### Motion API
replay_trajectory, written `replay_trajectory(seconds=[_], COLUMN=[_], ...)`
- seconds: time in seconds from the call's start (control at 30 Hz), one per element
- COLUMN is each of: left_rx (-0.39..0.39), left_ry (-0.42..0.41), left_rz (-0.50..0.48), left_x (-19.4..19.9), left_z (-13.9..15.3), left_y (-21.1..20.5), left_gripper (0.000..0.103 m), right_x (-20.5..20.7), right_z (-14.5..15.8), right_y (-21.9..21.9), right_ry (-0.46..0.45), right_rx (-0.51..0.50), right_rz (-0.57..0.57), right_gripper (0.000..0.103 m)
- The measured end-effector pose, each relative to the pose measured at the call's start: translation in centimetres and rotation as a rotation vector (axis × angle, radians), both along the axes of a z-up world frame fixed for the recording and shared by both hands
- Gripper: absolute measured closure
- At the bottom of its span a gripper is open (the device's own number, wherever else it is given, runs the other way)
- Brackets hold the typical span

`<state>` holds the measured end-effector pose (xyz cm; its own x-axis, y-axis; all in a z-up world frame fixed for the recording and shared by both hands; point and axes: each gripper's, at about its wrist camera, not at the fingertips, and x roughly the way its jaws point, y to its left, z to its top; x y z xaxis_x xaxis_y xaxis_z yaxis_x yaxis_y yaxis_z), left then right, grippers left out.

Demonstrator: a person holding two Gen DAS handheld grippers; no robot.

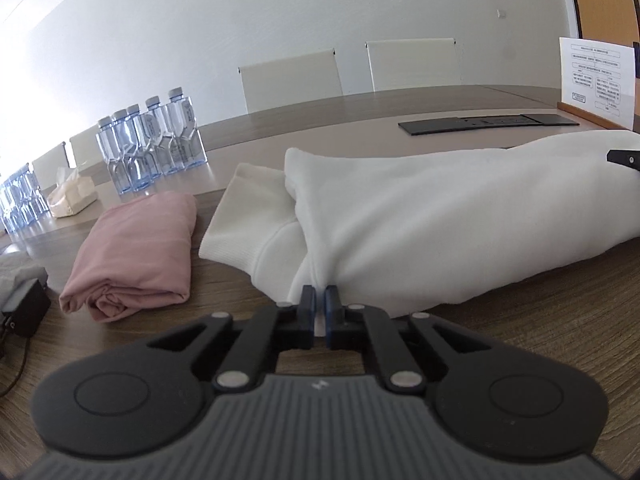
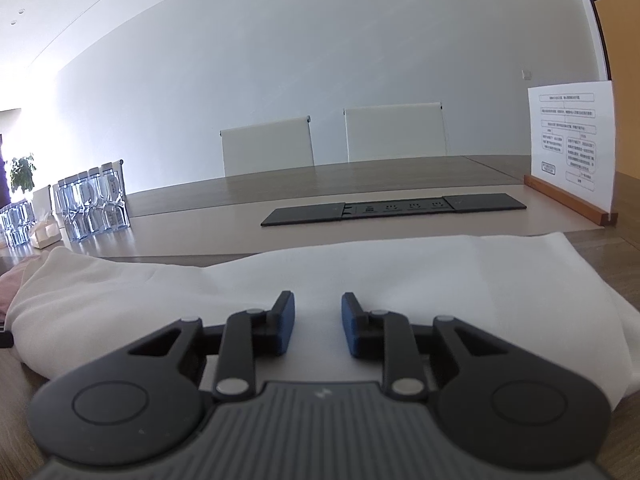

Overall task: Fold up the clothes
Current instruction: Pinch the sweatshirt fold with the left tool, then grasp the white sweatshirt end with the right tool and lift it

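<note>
A white sweatshirt lies bunched across the wooden table, its ribbed cuff toward the left. My left gripper is shut on a pinch of its near edge; white cloth shows between the dark pads. To its left lies a folded pink garment. In the right wrist view the same white sweatshirt spreads flat under my right gripper. Its blue-padded fingers stand apart just above the cloth and hold nothing. A sliver of the pink garment shows at the left edge.
Water bottles and a tissue pack stand at the back left. A black socket panel and a paper sign in a wooden base sit behind the sweatshirt. A small black box with a cable lies near left. White chairs line the far side.
</note>
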<state>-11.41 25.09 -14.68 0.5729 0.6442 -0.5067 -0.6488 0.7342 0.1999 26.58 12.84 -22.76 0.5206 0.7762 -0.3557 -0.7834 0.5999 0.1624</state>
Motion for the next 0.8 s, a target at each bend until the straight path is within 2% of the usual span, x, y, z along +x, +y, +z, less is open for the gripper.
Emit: replay_trajectory(seconds=[0.03, 0.07, 0.2, 0.23, 0.27, 0.3, 0.37, 0.43, 0.57, 0.6, 0.63, 0.7, 0.77, 0.8], left_rx=[-0.006, -0.007, 0.046, 0.069, 0.086, 0.094, 0.061, 0.011, -0.077, -0.104, -0.135, -0.171, -0.195, -0.213], left_ry=[-0.001, -0.010, -0.080, -0.111, -0.144, -0.190, -0.257, -0.290, -0.269, -0.266, -0.264, -0.253, -0.256, -0.263], left_rz=[-0.011, -0.017, -0.031, -0.034, -0.043, -0.062, -0.131, -0.191, -0.168, -0.158, -0.146, -0.140, -0.133, -0.130], left_x=[-0.2, -0.5, -0.7, -0.2, 0.4, 1.5, 4.2, 6.8, 11.0, 11.3, 11.5, 11.4, 11.2, 11.0], left_z=[0.3, 0.7, 3.1, 3.7, 4.2, 4.5, 4.4, 3.9, 1.9, 1.4, 0.9, 0.2, -0.1, -0.2], left_y=[-0.1, -0.3, -1.8, -2.4, -2.8, -3.2, -3.5, -3.4, -2.6, -2.3, -2.0, -1.4, -0.9, -0.6], left_gripper=[0.093, 0.093, 0.091, 0.091, 0.087, 0.072, 0.061, 0.062, 0.062, 0.061, 0.061, 0.057, 0.054, 0.054], right_x=[0.1, 0.3, 1.8, 2.0, 2.2, 2.3, 2.4, 2.3, 2.2, 2.4, 2.6, 3.7, 4.2, 4.4], right_z=[0.4, 0.8, 1.7, 1.6, 1.4, 1.1, 0.9, 1.4, 2.3, 2.2, 1.8, 0.8, 0.1, -0.1], right_y=[-1.0, -1.9, -8.1, -9.5, -10.8, -11.5, -12.4, -11.7, -8.5, -7.4, -6.2, -4.1, -3.1, -3.0], right_ry=[0.011, 0.023, 0.198, 0.237, 0.269, 0.284, 0.281, 0.195, 0.035, 0.026, 0.032, 0.103, 0.123, 0.142], right_rx=[0.026, 0.051, 0.236, 0.276, 0.307, 0.324, 0.337, 0.324, 0.261, 0.234, 0.203, 0.126, 0.094, 0.094], right_rz=[-0.018, -0.035, -0.143, -0.174, -0.210, -0.233, -0.252, -0.227, -0.129, -0.096, -0.062, -0.048, -0.066, -0.066], right_gripper=[0.074, 0.066, 0.054, 0.041, 0.033, 0.032, 0.032, 0.032, 0.034, 0.038, 0.048, 0.050, 0.059, 0.059])
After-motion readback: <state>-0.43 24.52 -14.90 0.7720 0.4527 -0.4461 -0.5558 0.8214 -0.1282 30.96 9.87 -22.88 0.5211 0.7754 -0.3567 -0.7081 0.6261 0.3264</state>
